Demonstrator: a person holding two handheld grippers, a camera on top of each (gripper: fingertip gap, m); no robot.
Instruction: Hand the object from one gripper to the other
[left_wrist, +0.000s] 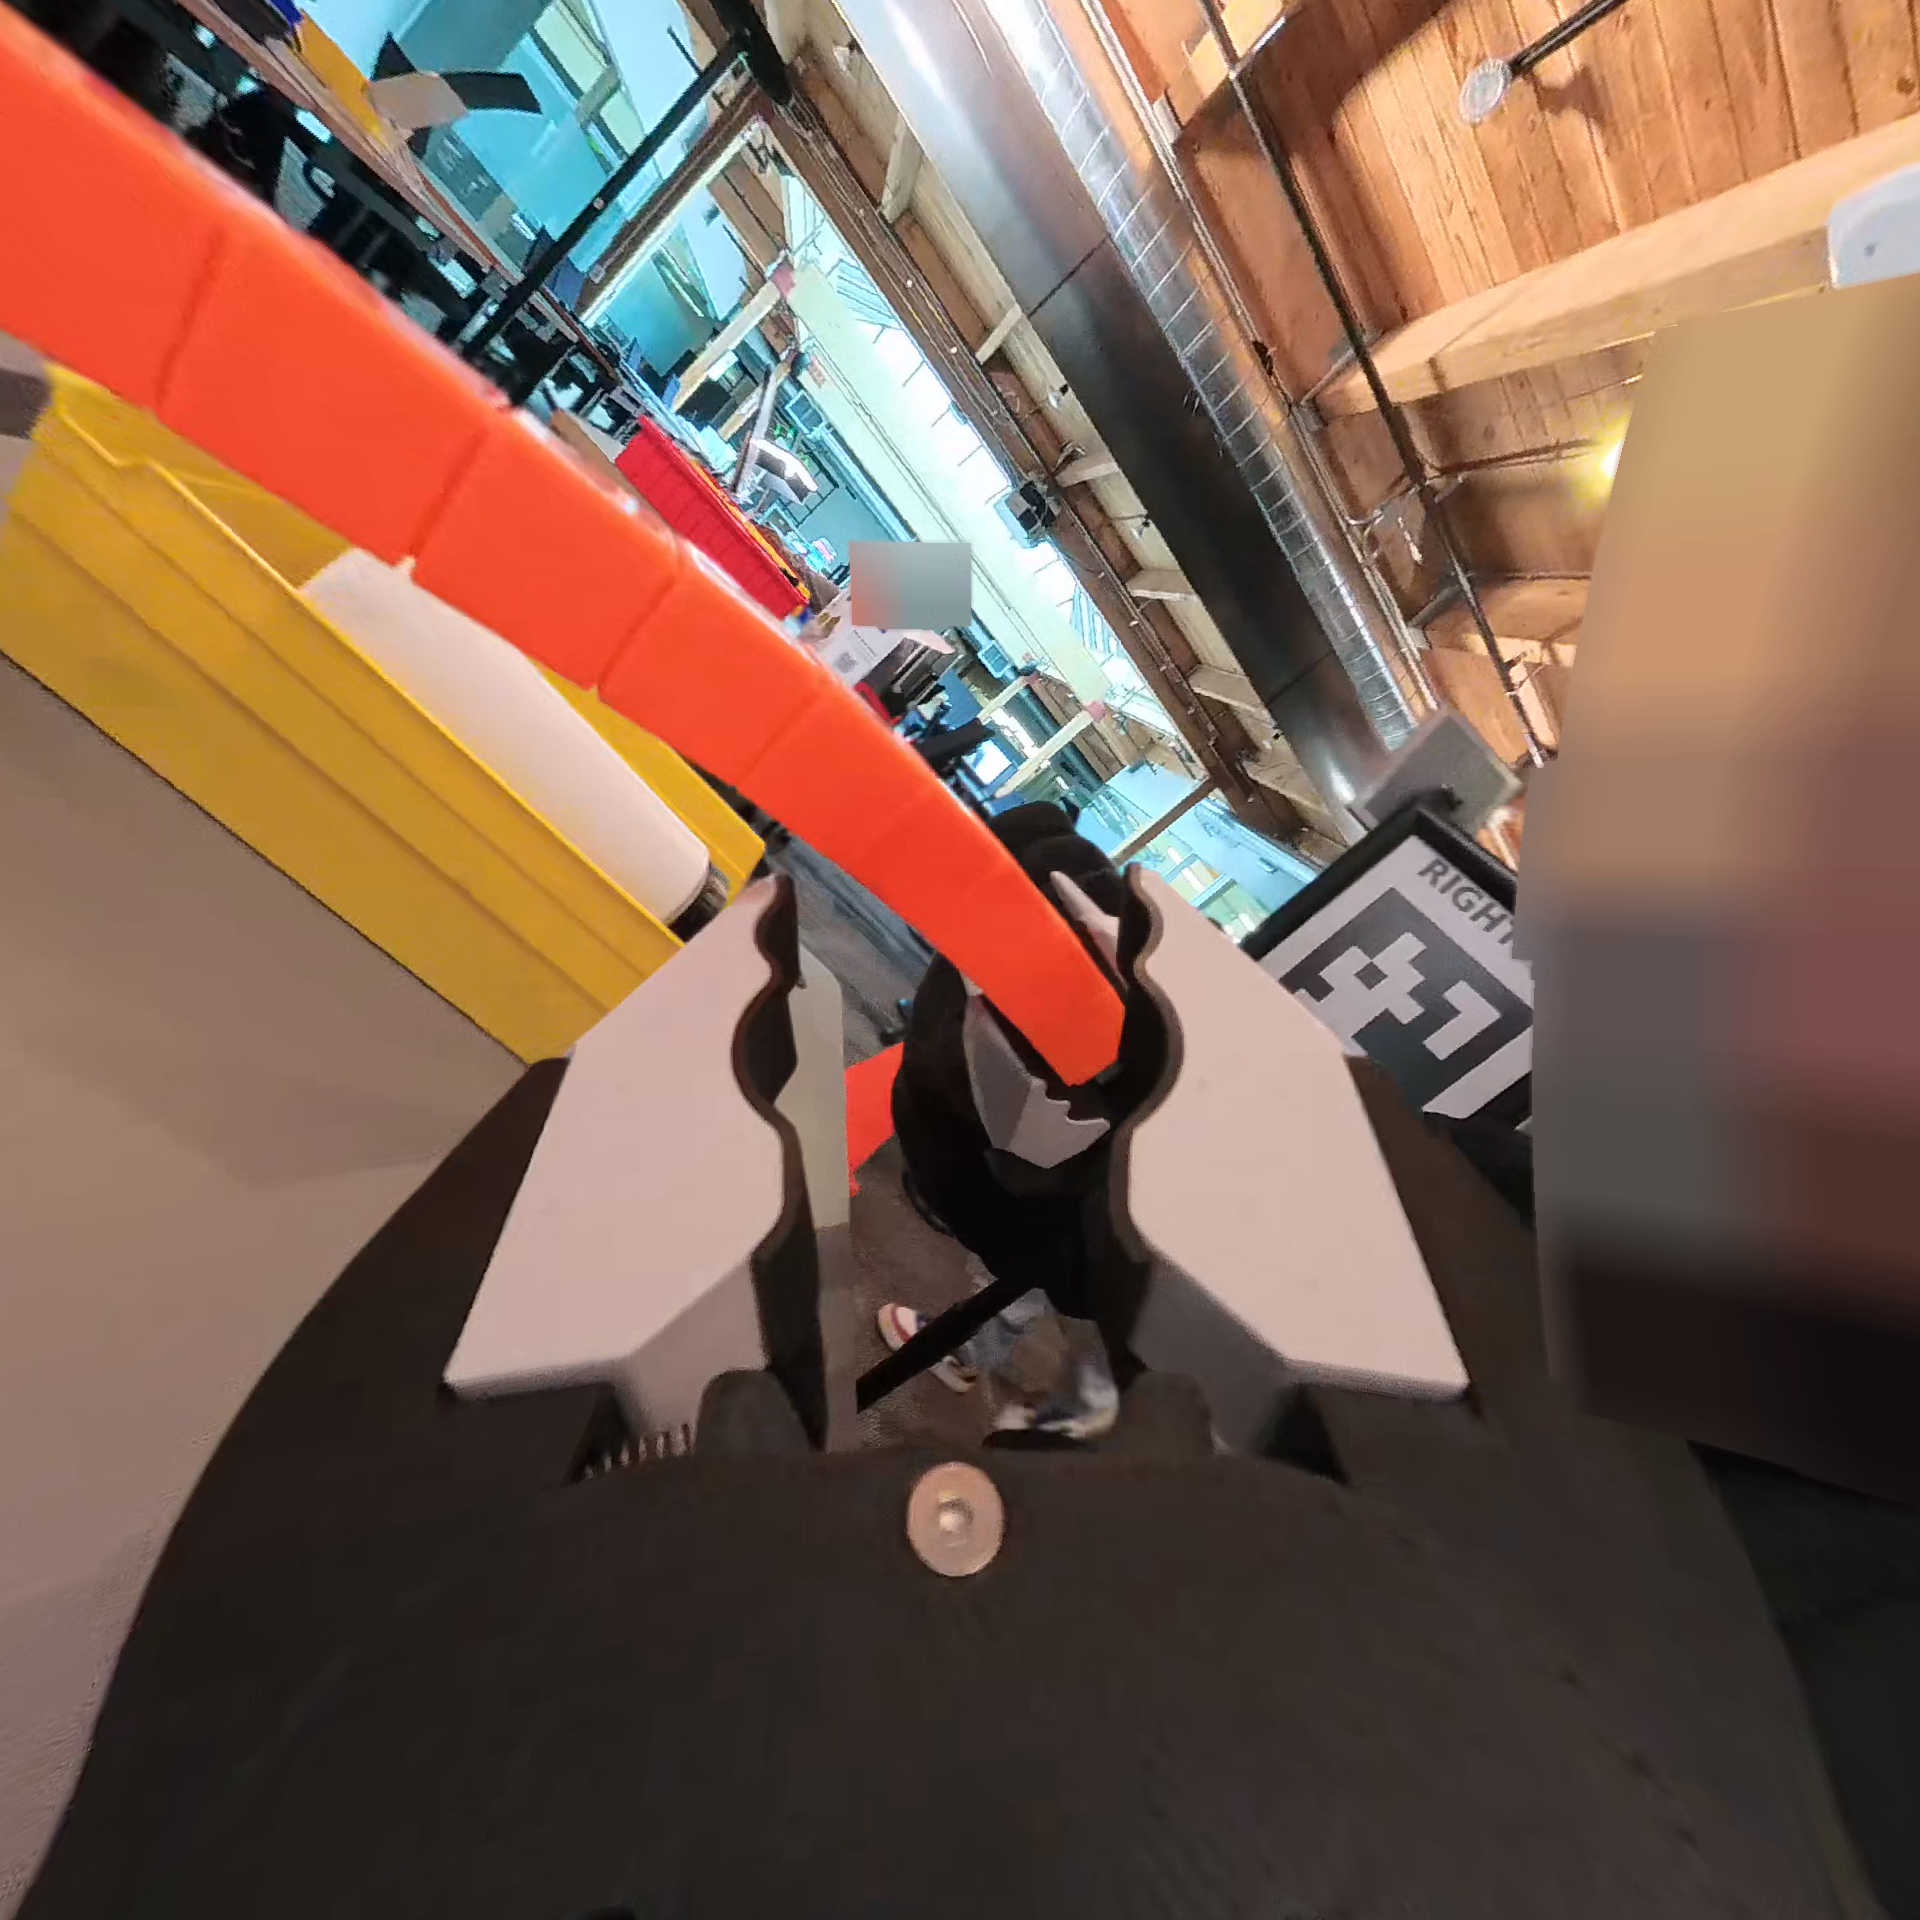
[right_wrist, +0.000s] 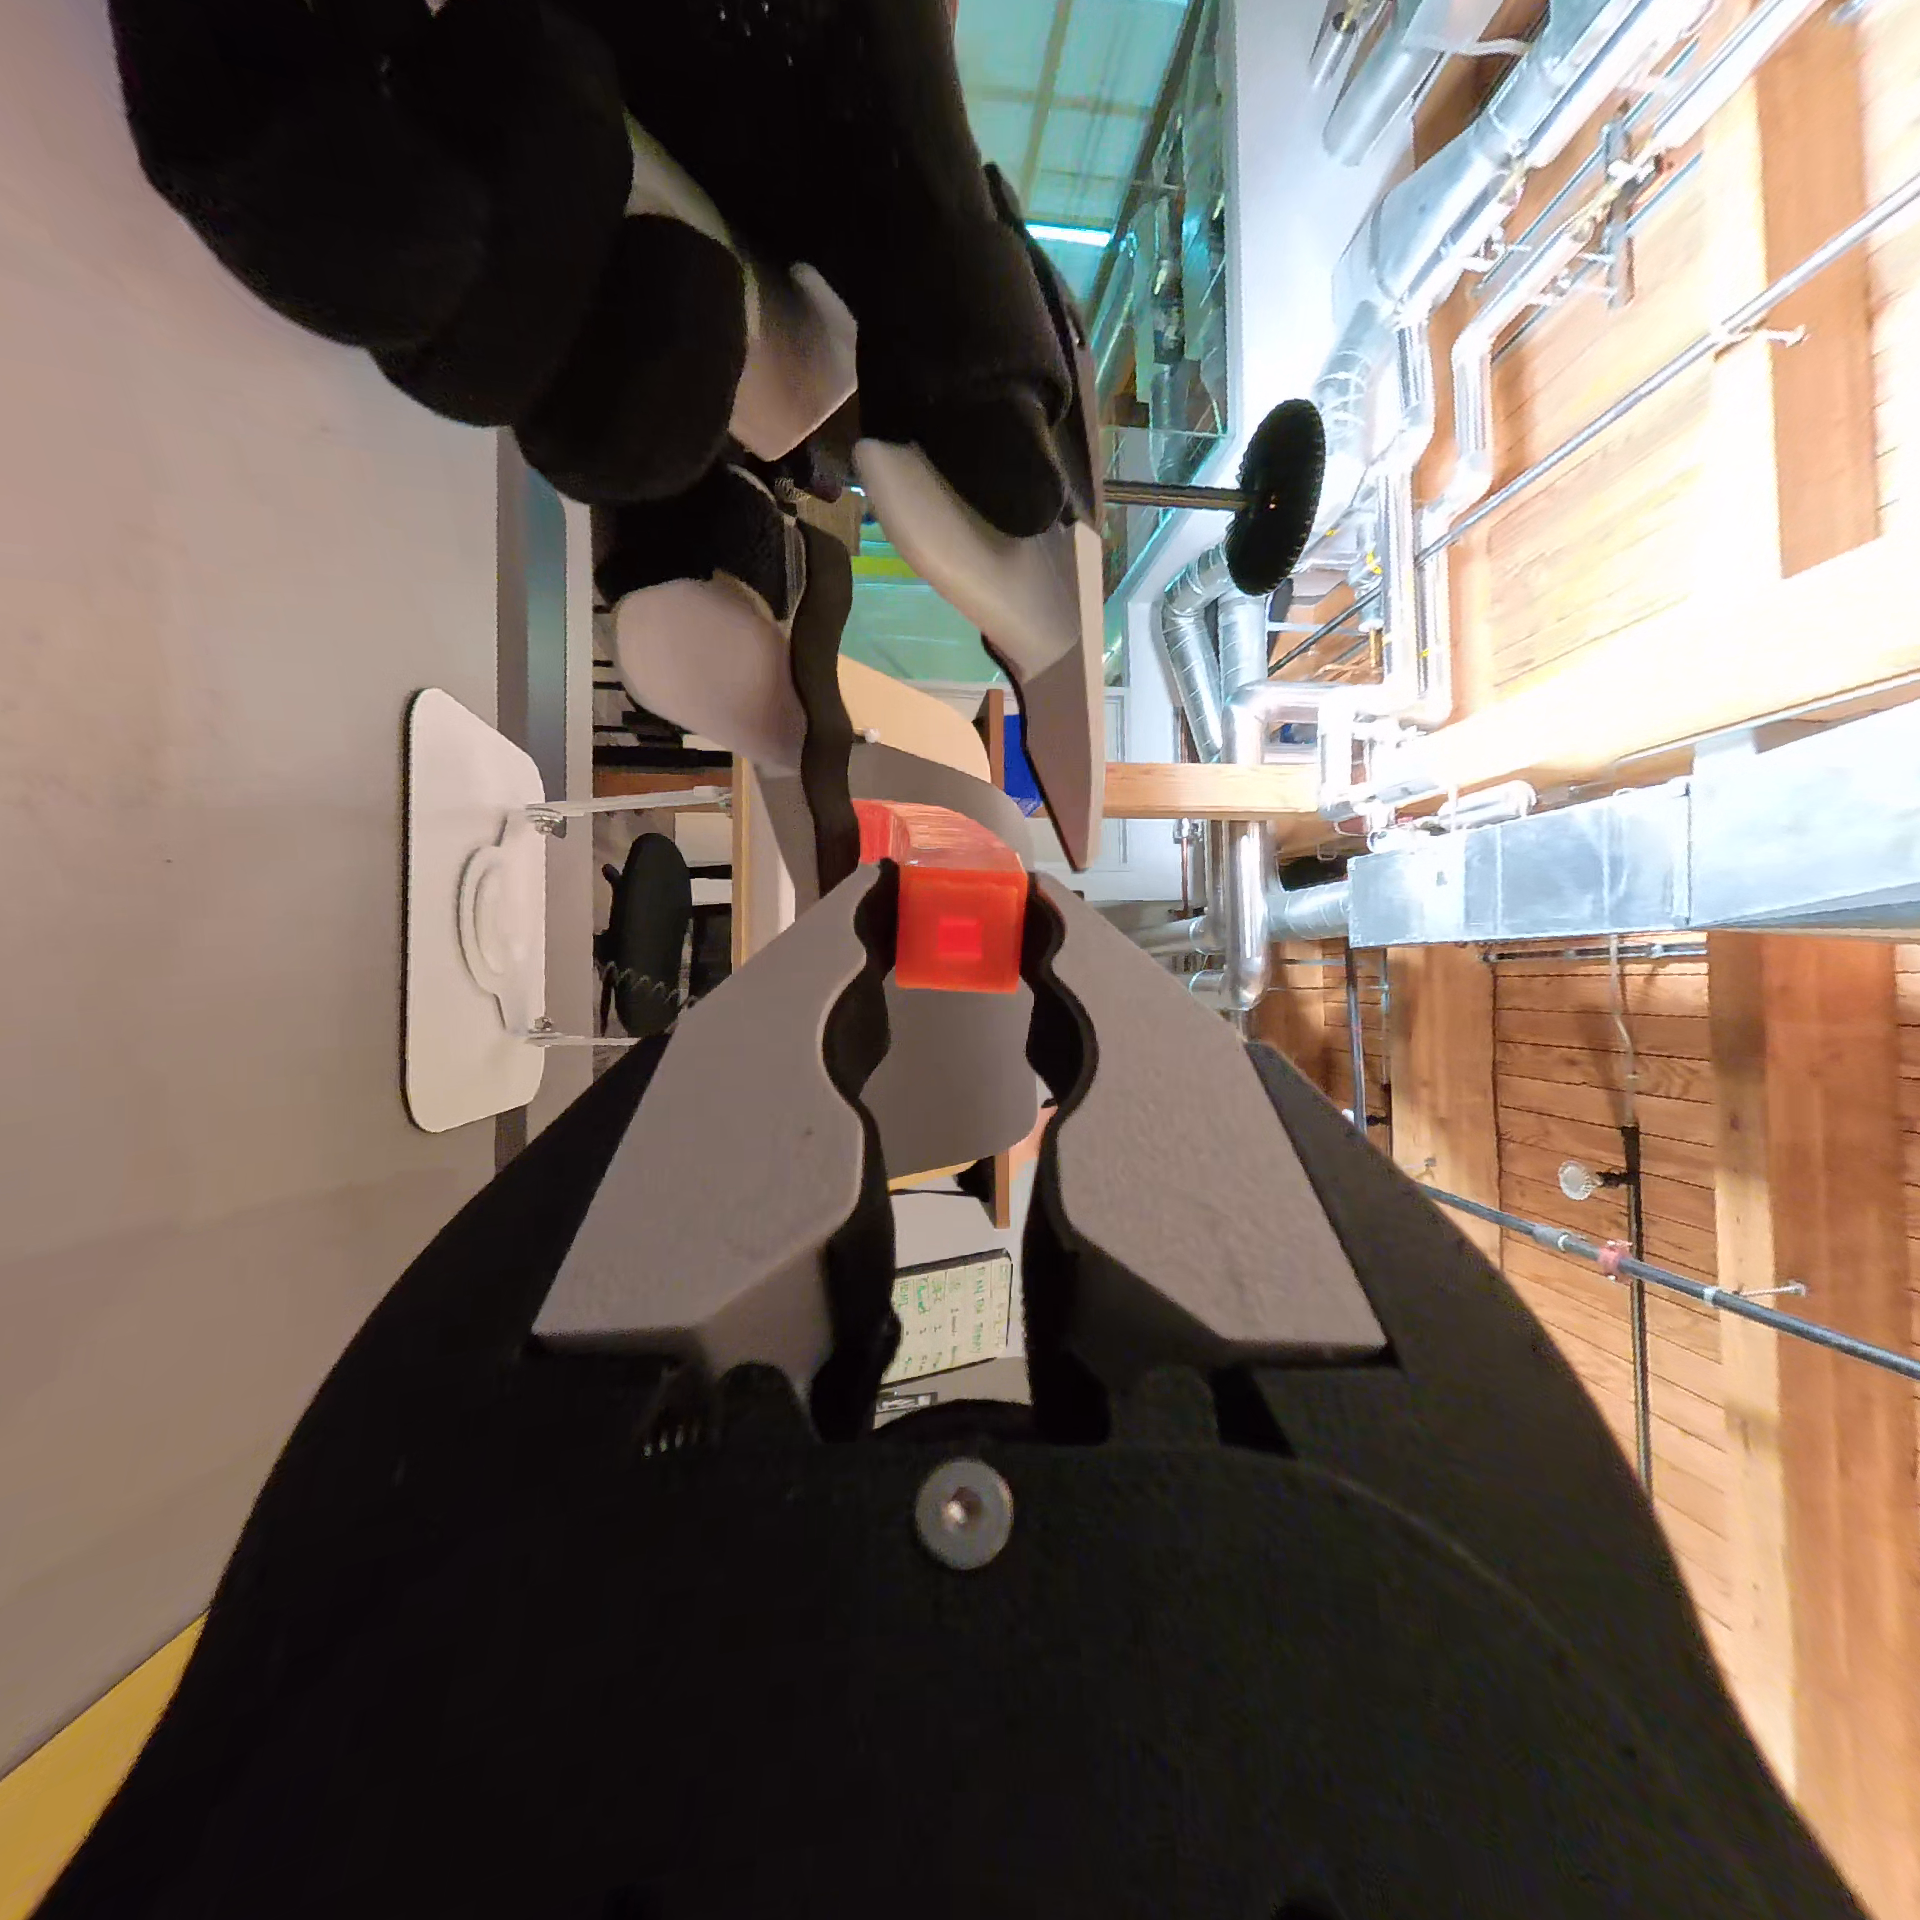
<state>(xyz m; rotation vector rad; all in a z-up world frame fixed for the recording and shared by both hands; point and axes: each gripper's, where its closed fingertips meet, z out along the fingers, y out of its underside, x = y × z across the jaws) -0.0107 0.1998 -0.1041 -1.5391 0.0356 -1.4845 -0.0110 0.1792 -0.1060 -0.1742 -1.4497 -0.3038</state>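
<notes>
The right gripper (right_wrist: 958, 914) has its jaws closed on the end of a long, curved orange bar (right_wrist: 956, 930) — the tips pinch it from both sides. The left gripper (left_wrist: 961, 940) stands with jaws parted; the bar passes between them, touching the right-hand jaw, unclamped.

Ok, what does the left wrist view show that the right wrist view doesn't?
Only the left wrist view: the orange strip's long curved length, stacked yellow bins holding a white roll, and a red crate.
Only the right wrist view: the strip's square end face, a white plate on a grey surface, and a black disc on a pole.
Both: the right gripper clamping the strip's end, and the left gripper open on either side of it.
</notes>
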